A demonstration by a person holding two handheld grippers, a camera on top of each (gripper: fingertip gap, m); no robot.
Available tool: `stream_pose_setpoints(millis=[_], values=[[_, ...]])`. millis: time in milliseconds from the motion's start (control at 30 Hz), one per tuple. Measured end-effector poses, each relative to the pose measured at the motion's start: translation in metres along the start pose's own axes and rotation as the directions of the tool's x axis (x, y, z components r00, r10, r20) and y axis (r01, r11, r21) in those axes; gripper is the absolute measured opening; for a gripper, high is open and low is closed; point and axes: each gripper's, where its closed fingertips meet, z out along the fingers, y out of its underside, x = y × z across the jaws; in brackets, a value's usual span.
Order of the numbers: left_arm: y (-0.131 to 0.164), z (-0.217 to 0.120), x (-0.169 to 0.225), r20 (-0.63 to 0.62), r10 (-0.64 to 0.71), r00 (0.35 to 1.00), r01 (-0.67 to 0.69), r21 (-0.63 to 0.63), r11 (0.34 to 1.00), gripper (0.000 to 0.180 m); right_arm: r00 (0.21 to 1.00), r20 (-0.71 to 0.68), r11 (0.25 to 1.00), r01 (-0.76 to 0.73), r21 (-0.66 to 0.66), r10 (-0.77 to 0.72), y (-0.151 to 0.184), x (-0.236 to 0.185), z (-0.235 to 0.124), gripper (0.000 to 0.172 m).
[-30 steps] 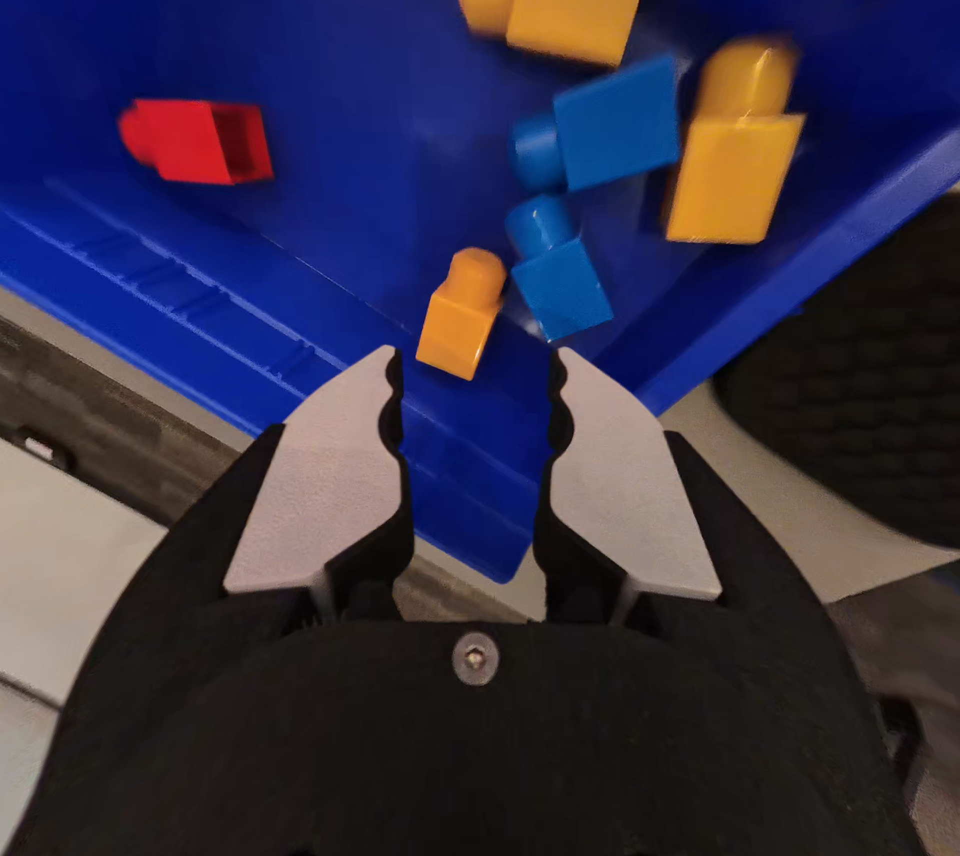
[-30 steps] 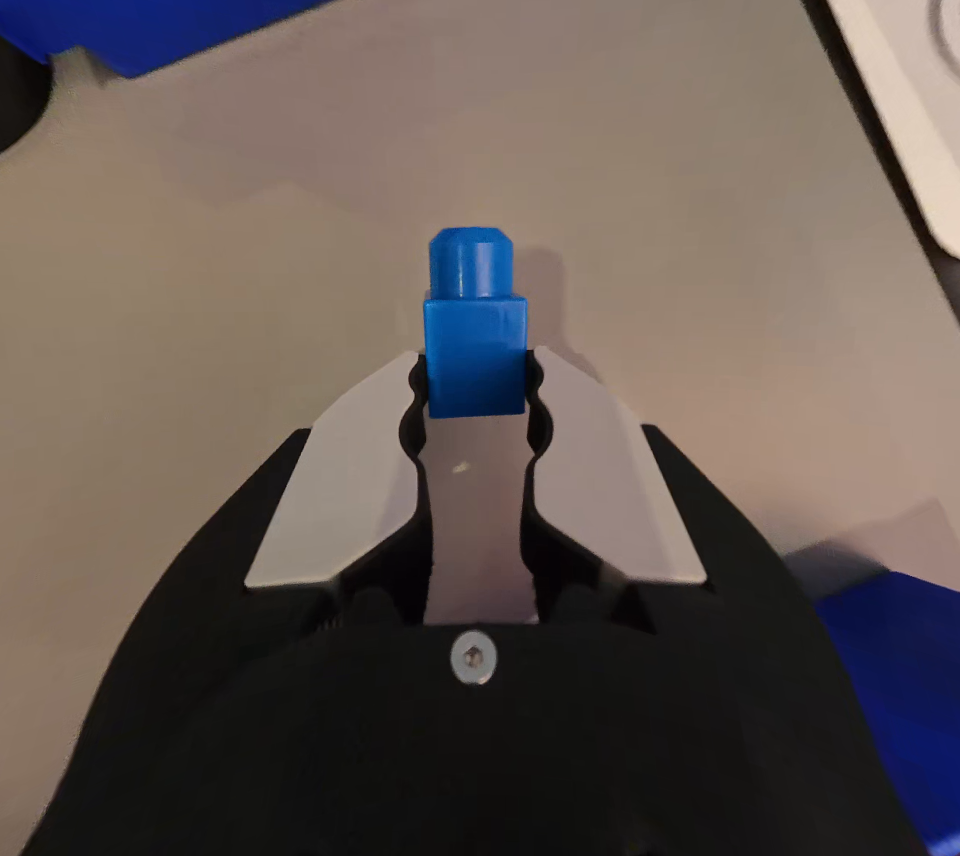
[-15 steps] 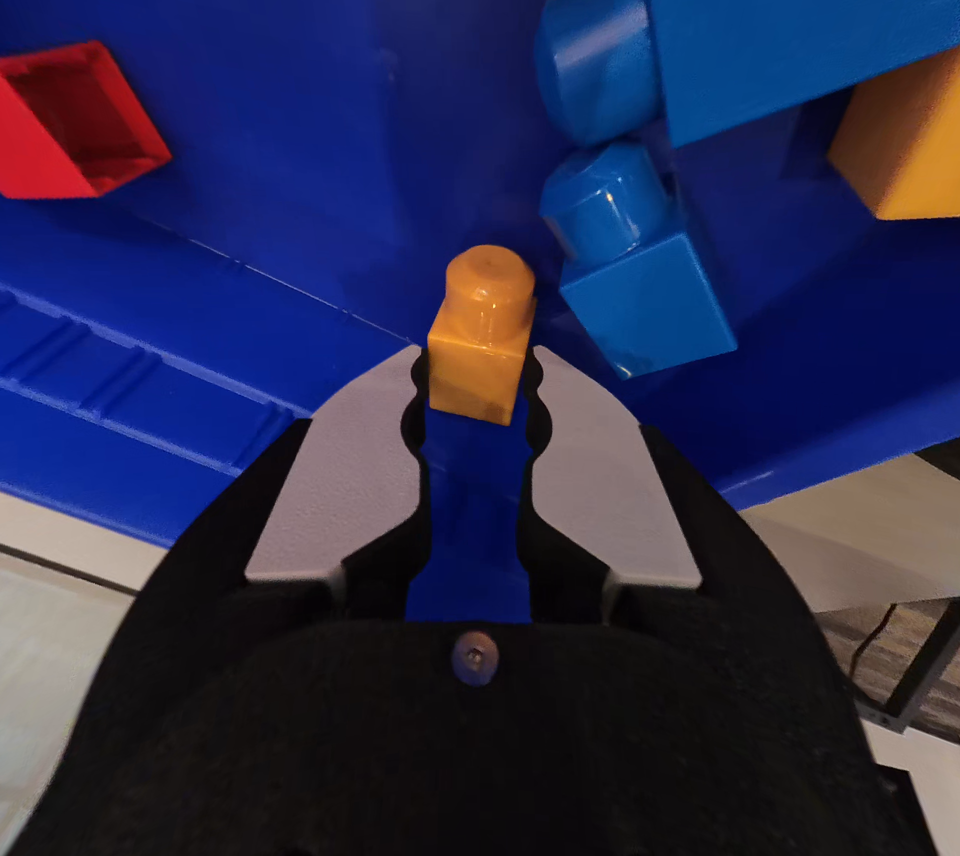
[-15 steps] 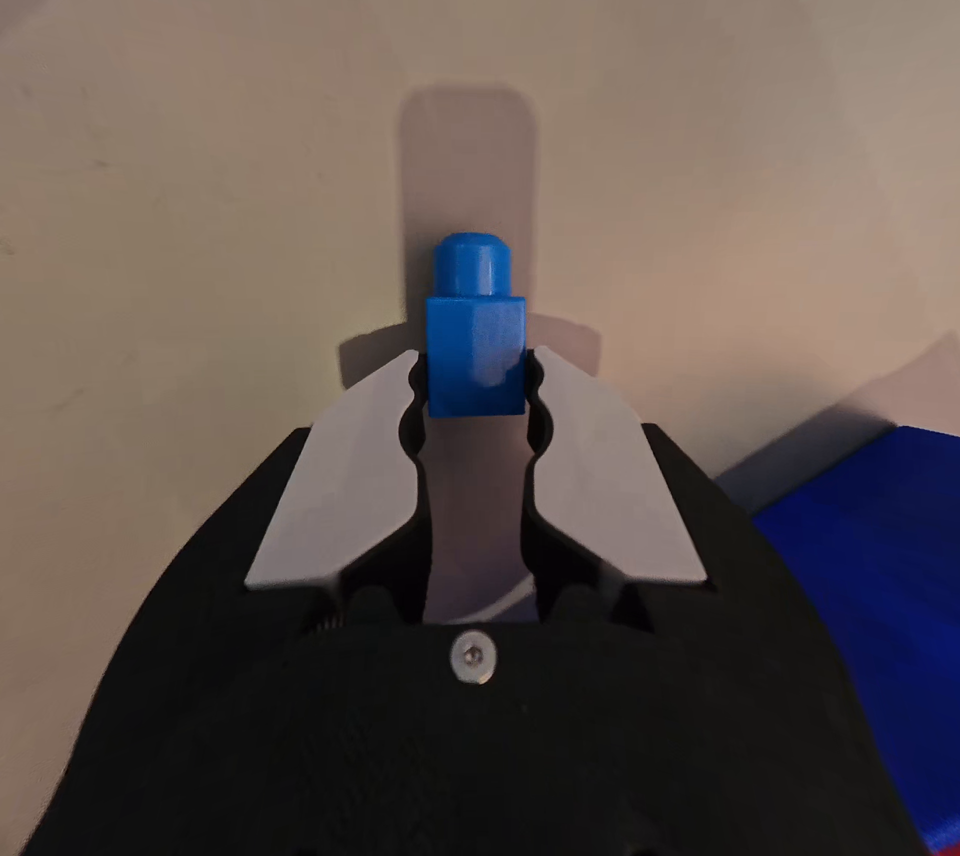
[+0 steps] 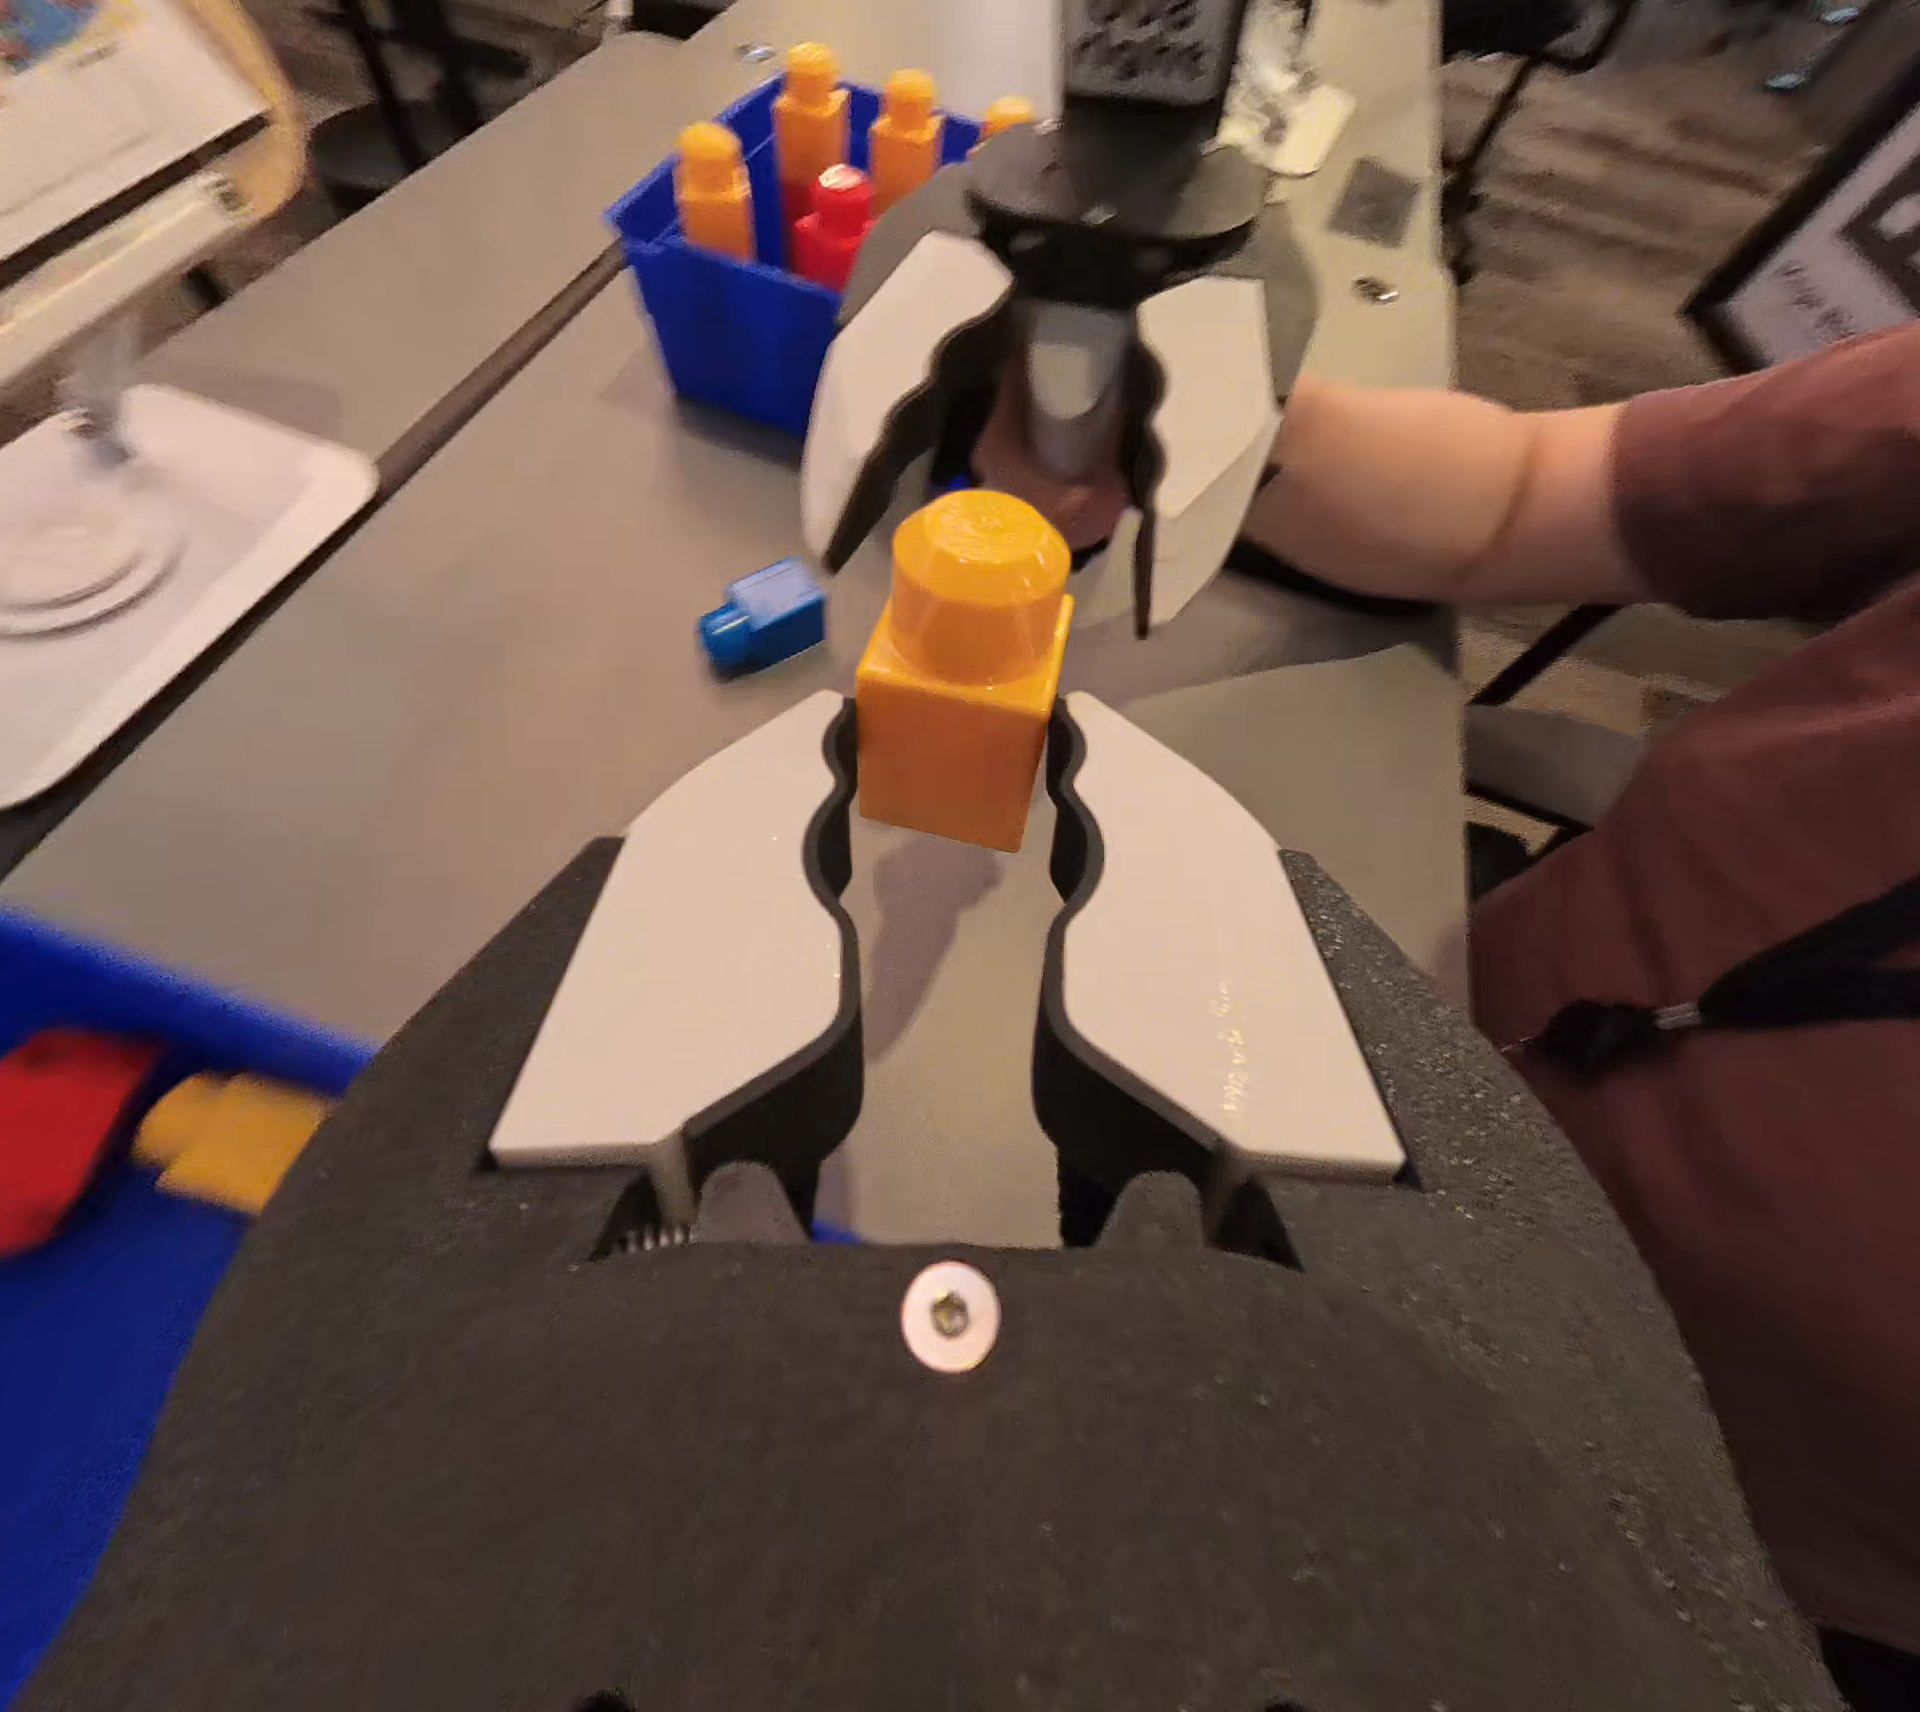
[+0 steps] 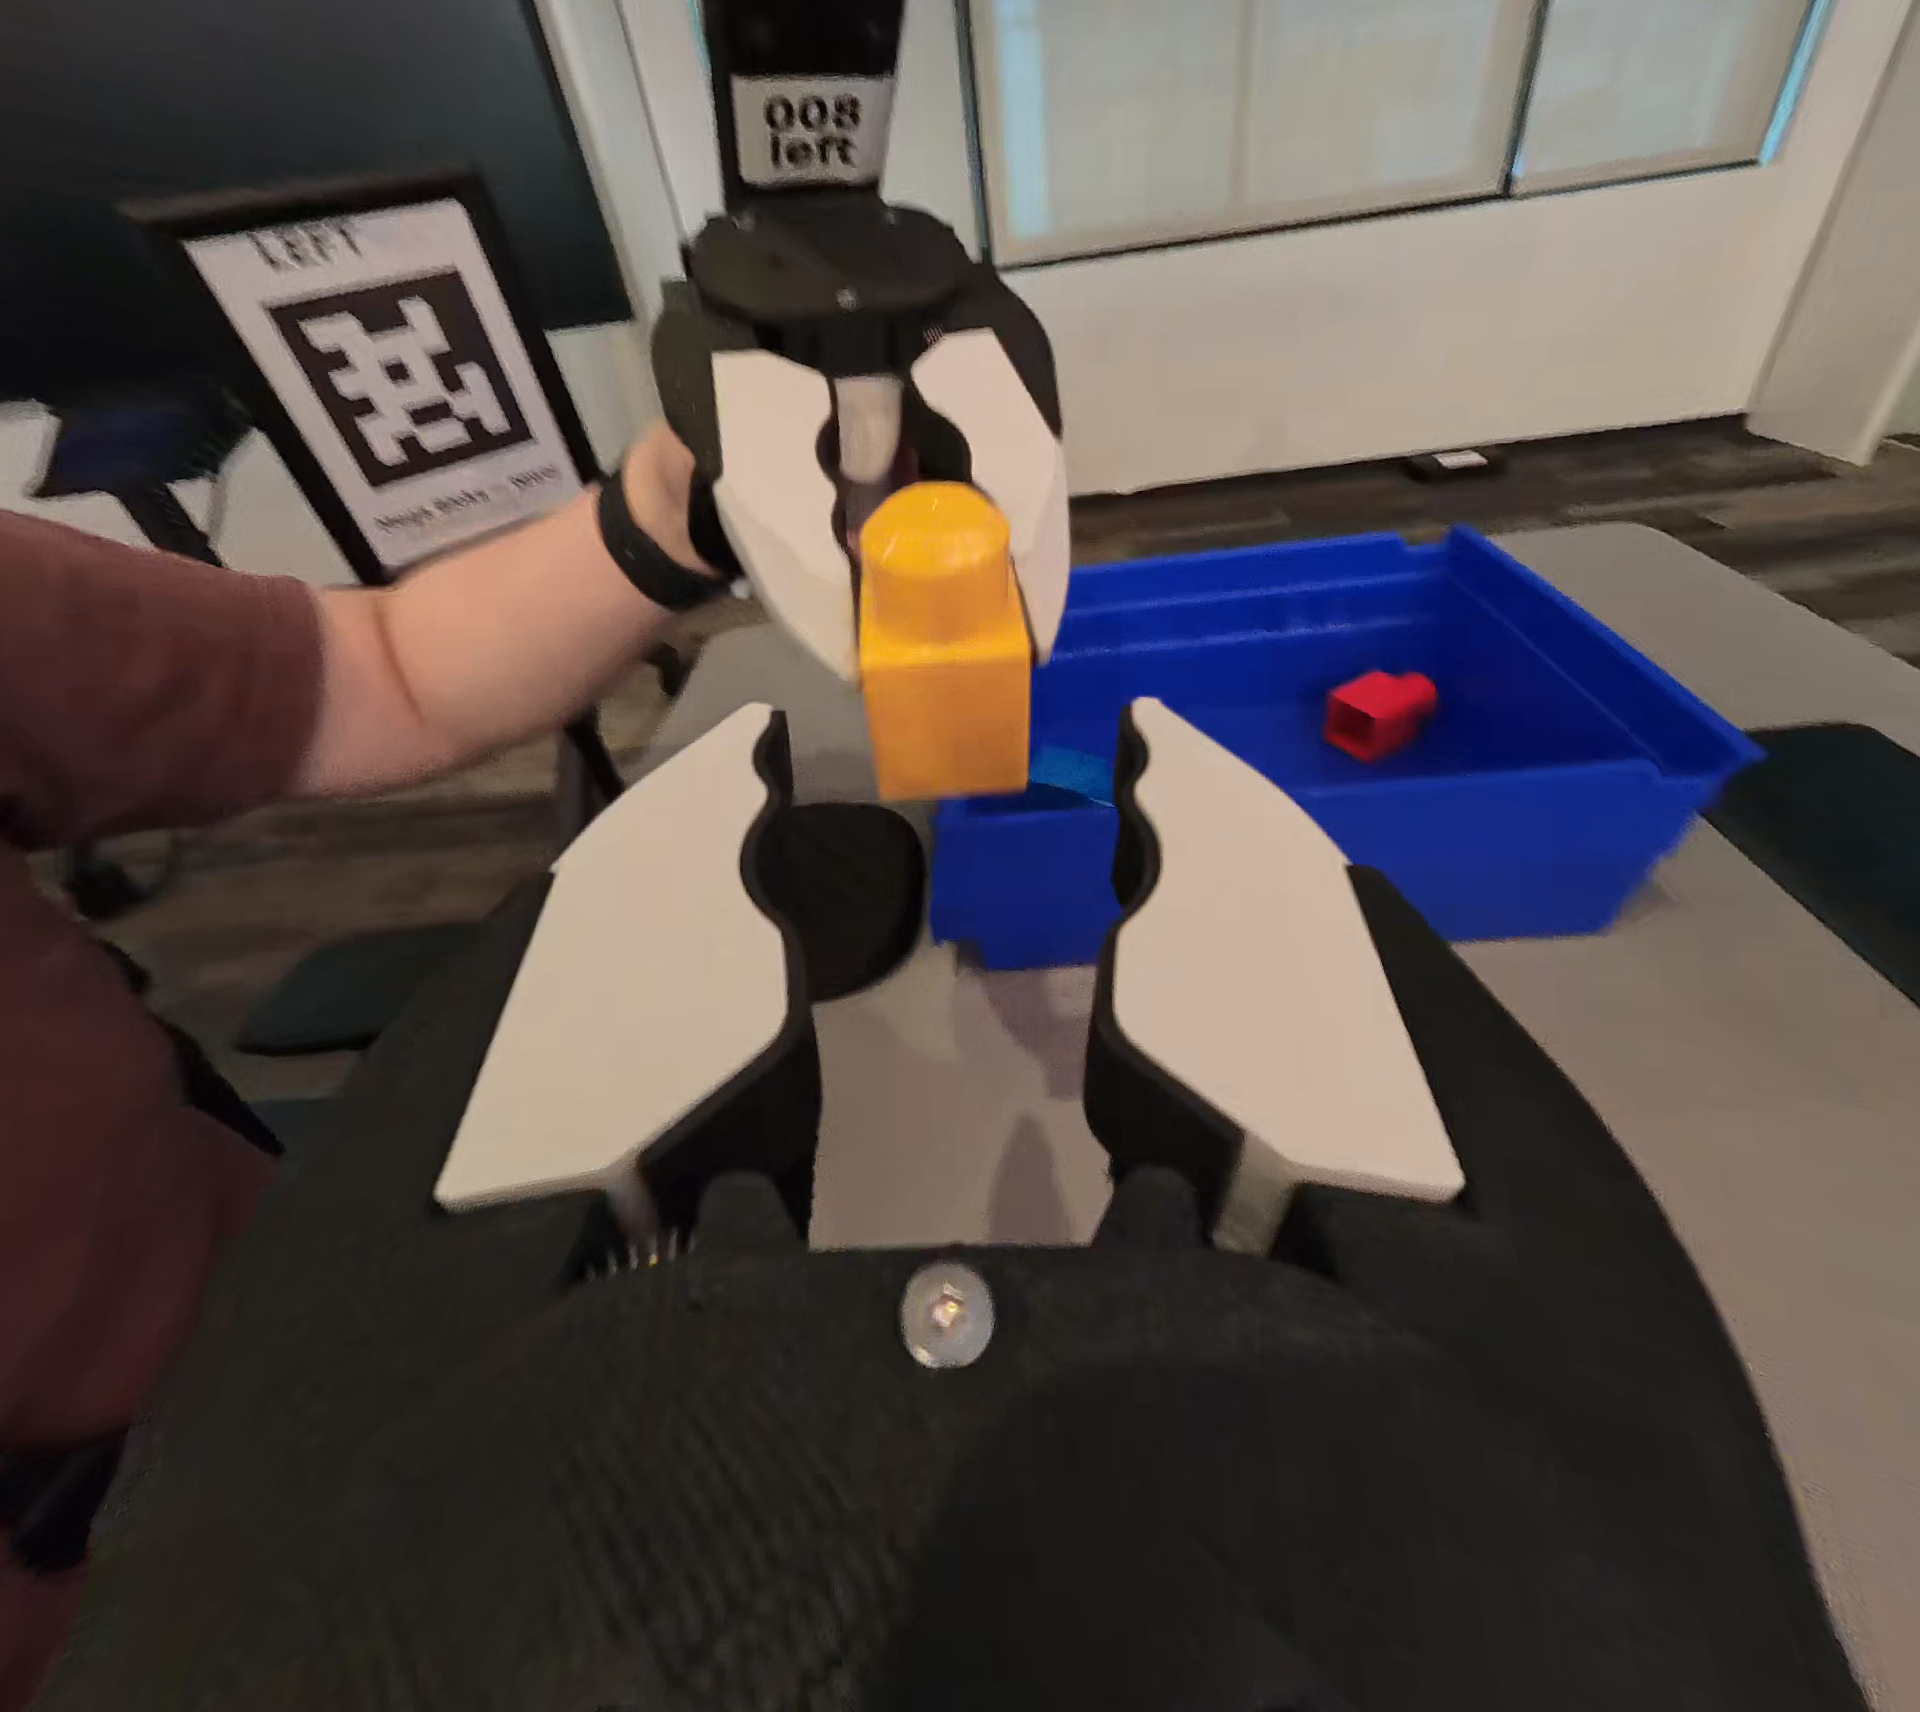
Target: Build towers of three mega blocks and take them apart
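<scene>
Fingers (image 5: 727,883) of the left gripper (image 5: 951,758) are pinching an orange block (image 5: 961,706) by its flat sides, stud pointing away, probably so its hollow base can be pressed onto another block. Facing it, the right gripper (image 6: 951,763) is hanging with jaws spread and nothing between them. Behind on the grey table (image 5: 416,727), a blue block (image 5: 764,623) is lying on its side, likely the tower's base

A loose block (image 5: 764,616) lies on the surface (image 5: 416,727), before a bin (image 5: 727,322) holding upright block towers (image 5: 810,135).
</scene>
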Motion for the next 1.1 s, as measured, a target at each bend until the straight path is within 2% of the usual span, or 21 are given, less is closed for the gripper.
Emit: stream_pose_setpoints(millis=[67, 133, 167, 233, 300, 367, 400, 467, 500, 567, 633, 767, 800, 833, 900, 967, 1033, 1100], values=[[-0.008, 0.013, 0.011, -0.042, -0.002, 0.999, 0.003, 0.039, 0.999, 0.034, 0.999, 0.038, 1.000, -0.019, -0.020, 0.020, 0.003, -0.006, -0.001, 0.058], [-0.010, 0.017, 0.011, -0.040, -0.011, 0.999, 0.013, 0.040, 0.999, 0.036, 0.999, 0.047, 0.998, -0.002, -0.069, 0.005, 0.008, -0.007, -0.006, 0.036], [-0.011, 0.014, 0.007, -0.018, -0.024, 1.000, 0.025, 0.046, 0.999, 0.043, 1.000, -0.005, 0.994, 0.008, -0.105, -0.009, 0.010, 0.002, -0.011, 0.034], [-0.005, -0.005, -0.012, 0.078, -0.036, 0.996, 0.034, 0.022, 0.999, 0.047, 0.995, -0.095, 0.983, -0.002, -0.184, -0.016, 0.015, 0.019, -0.025, 0.034], [0.033, -0.034, -0.044, 0.257, -0.016, 0.966, 0.056, -0.149, 0.987, 0.051, 0.971, -0.238, 0.944, -0.093, -0.316, 0.016, 0.033, 0.044, -0.047, 0.034], [0.088, -0.066, -0.075, 0.421, 0.009, 0.907, 0.153, -0.351, 0.924, 0.056, 0.920, -0.392, 0.829, -0.199, -0.522, -0.026, 0.068, 0.069, -0.079, 0.034], [0.115, -0.076, -0.082, 0.449, -0.013, 0.894, 0.222, -0.417, 0.881, 0.058, 0.894, -0.443, 0.745, -0.252, -0.618, -0.065, 0.087, 0.078, -0.097, 0.034], [0.160, -0.089, -0.093, 0.500, -0.071, 0.863, 0.354, -0.498, 0.792, 0.059, 0.856, -0.511, 0.586, -0.373, -0.719, -0.083, 0.122, 0.088, -0.124, 0.034], [0.179, -0.094, -0.100, 0.534, -0.071, 0.842, 0.402, -0.535, 0.743, 0.059, 0.844, -0.534, 0.531, -0.428, -0.732, -0.056, 0.136, 0.090, -0.131, 0.034], [0.207, -0.097, -0.106, 0.552, -0.073, 0.830, 0.458, -0.602, 0.654, 0.062, 0.828, -0.561, 0.456, -0.501, -0.735, 0.006, 0.156, 0.089, -0.133, 0.034], [0.223, -0.095, -0.111, 0.565, -0.073, 0.822, 0.492, -0.640, 0.590, 0.062, 0.809, -0.588, 0.392, -0.534, -0.749, -0.022, 0.172, 0.094, -0.139, 0.034], [0.247, -0.099, -0.122, 0.588, -0.013, 0.809, 0.526, -0.713, 0.463, 0.057, 0.784, -0.619, 0.342, -0.567, -0.749, -0.056, 0.185, 0.098, -0.145, 0.034], [0.250, -0.095, -0.122, 0.583, -0.022, 0.812, 0.527, -0.717, 0.456, 0.051, 0.784, -0.618, 0.331, -0.568, -0.753, -0.061, 0.188, 0.098, -0.147, 0.034], [0.251, -0.091, -0.120, 0.568, -0.047, 0.821, 0.524, -0.719, 0.456, 0.036, 0.785, -0.616, 0.322, -0.568, -0.757, -0.063, 0.190, 0.098, -0.148, 0.034], [0.250, -0.092, -0.123, 0.574, -0.042, 0.818, 0.525, -0.715, 0.463, 0.036, 0.787, -0.615, 0.314, -0.573, -0.757, -0.048, 0.192, 0.098, -0.148, 0.035], [0.244, -0.102, -0.132, 0.607, 0.003, 0.794, 0.526, -0.690, 0.498, 0.036, 0.785, -0.619, 0.342, -0.577, -0.742, -0.019, 0.187, 0.098, -0.145, 0.038], [0.225, -0.106, -0.135, 0.636, -0.035, 0.771, 0.533, -0.615, 0.581, 0.035, 0.781, -0.625, 0.403, -0.569, -0.717, -0.010, 0.174, 0.101, -0.143, 0.040], [0.186, -0.098, -0.129, 0.610, -0.135, 0.781, 0.499, -0.480, 0.721, 0.035, 0.791, -0.611, 0.496, -0.521, -0.695, -0.026, 0.152, 0.105, -0.139, 0.044]])
